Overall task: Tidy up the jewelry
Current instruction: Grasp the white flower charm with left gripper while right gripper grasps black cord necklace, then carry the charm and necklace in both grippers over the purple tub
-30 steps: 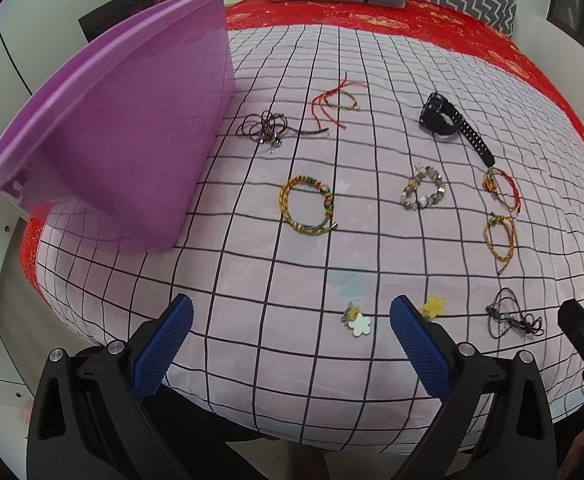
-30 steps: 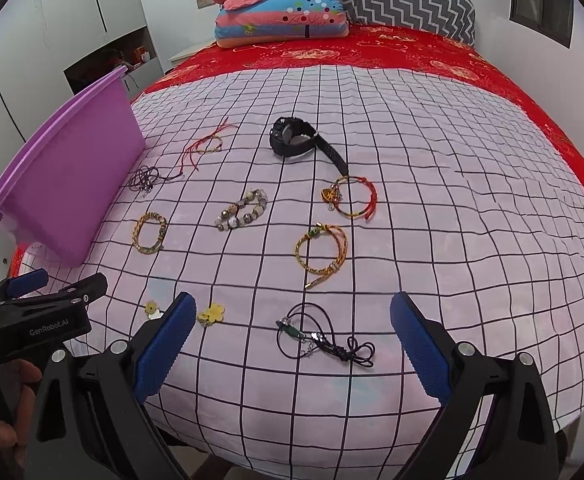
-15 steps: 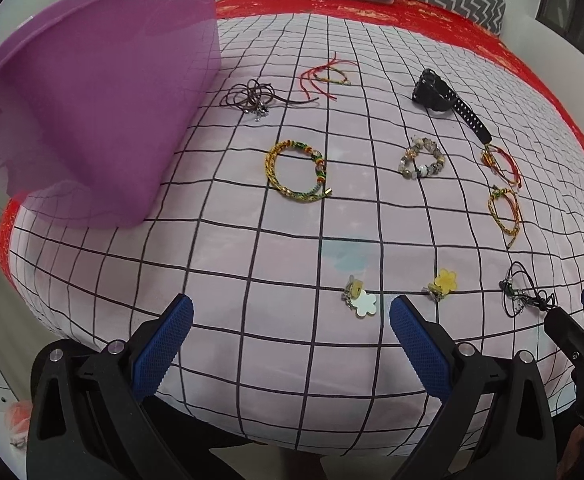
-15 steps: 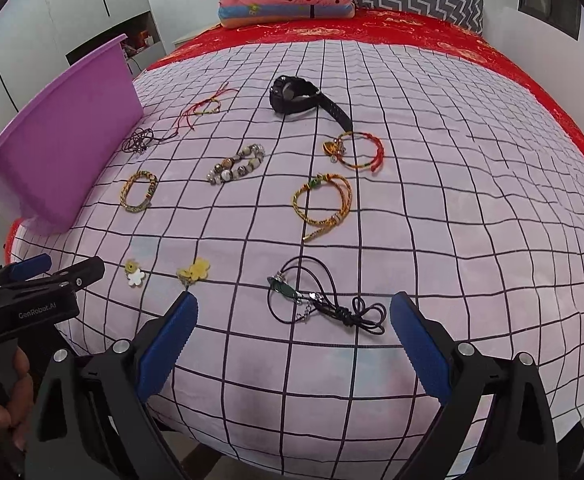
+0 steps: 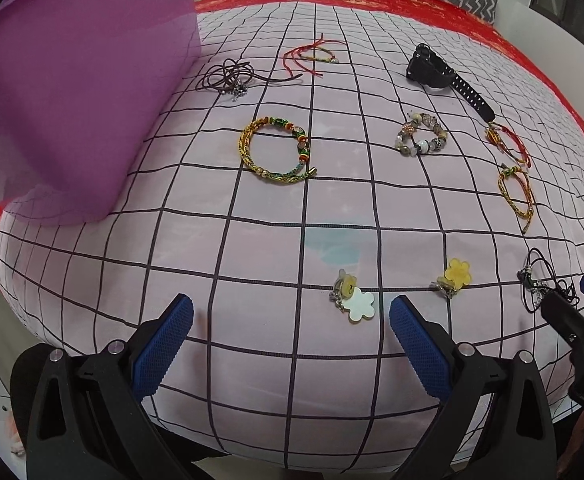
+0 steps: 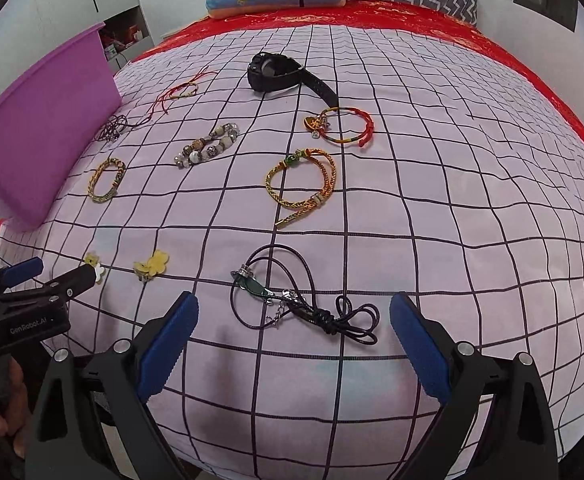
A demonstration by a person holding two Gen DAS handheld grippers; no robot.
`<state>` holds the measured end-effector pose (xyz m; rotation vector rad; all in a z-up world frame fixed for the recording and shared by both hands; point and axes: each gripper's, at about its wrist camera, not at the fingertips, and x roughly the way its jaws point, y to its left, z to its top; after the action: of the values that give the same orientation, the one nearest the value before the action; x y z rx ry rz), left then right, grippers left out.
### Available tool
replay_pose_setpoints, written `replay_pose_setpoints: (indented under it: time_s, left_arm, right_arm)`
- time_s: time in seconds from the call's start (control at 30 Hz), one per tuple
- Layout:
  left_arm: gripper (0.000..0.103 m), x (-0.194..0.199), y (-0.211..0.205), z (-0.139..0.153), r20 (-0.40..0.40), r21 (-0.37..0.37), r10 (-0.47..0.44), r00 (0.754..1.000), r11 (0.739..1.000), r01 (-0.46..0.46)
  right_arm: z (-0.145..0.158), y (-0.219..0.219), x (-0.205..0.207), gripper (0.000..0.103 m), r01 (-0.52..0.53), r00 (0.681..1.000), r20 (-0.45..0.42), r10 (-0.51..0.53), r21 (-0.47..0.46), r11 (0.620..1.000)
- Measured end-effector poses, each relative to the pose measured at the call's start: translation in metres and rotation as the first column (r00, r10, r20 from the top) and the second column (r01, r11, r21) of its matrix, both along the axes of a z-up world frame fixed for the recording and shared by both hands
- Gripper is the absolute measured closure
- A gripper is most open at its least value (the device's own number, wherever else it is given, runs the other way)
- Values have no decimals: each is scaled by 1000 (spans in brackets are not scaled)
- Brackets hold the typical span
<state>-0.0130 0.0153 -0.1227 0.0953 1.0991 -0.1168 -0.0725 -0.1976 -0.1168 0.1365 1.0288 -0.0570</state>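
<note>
My left gripper (image 5: 290, 336) and right gripper (image 6: 293, 334) both hold their fingers wide apart, empty. The jewelry lies spread singly across the pink checked bedspread (image 6: 431, 208), so I straddle the black cord necklace (image 6: 303, 300); the purple plastic tub (image 5: 76, 92) waits beside it.

Bracelets (image 6: 301, 177), black watch (image 6: 278, 72), cord necklace (image 6: 295, 300), flower clips (image 5: 355, 300) spread flat on bed, purple tub (image 5: 72, 92) left.

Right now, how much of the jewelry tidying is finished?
Nothing looks put away yet. Both grippers are open and empty: the right gripper hovers over the black cord necklace, the left gripper near the white flower clip. Still lying on the checked sheet: the watch, beaded bracelet and braided bracelets. I cannot see inside the purple tub.
</note>
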Motion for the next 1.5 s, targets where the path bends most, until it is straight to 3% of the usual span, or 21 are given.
replay_pose_setpoints:
  time_s: [0.33, 0.47, 0.77, 0.97, 1.03, 1.1, 1.17, 1.3, 1.5]
  left_arm:
    - [7, 0, -17, -16, -10, 38, -35, 999, 999, 35]
    - [8, 0, -20, -17, 3, 39, -41, 999, 998, 40]
    - [29, -3, -21, -14, 1, -1, -42, 999, 999, 42]
    - [51, -5, -20, -11, 1, -12, -53, 999, 999, 53]
    - [70, -8, -22, -9, 5, -8, -64, 998, 998, 64]
    - [83, -9, -25, -9, 3, -11, -84, 996, 996, 84]
    - [83, -10, -27, -9, 6, -5, -90, 996, 996, 90]
    - [84, -8, -20, -7, -4, -60, -83, 997, 995, 82]
    - [84, -7, -13, -2, -12, -125, -75, 997, 990, 73]
  right_arm:
    - [-16, 6, 9, 11, -50, 999, -19, 49, -67, 997]
    - [-24, 2, 11, 11, -44, 999, -34, 42, -55, 998]
    - [-25, 7, 13, 25, -80, 997, -22, 79, -72, 994]
    - [-23, 11, 11, 40, -103, 995, -22, 102, -64, 993]
    - [-23, 12, 11, 47, -109, 994, -20, 108, -65, 992]
    - [-22, 13, 11, 54, -111, 994, -18, 110, -66, 992]
    - [-22, 13, 11, 61, -114, 993, -18, 113, -67, 991]
    - [-21, 14, 11, 90, -118, 993, -18, 117, -67, 991]
    - [-17, 7, 10, 97, -103, 995, -18, 102, -31, 994]
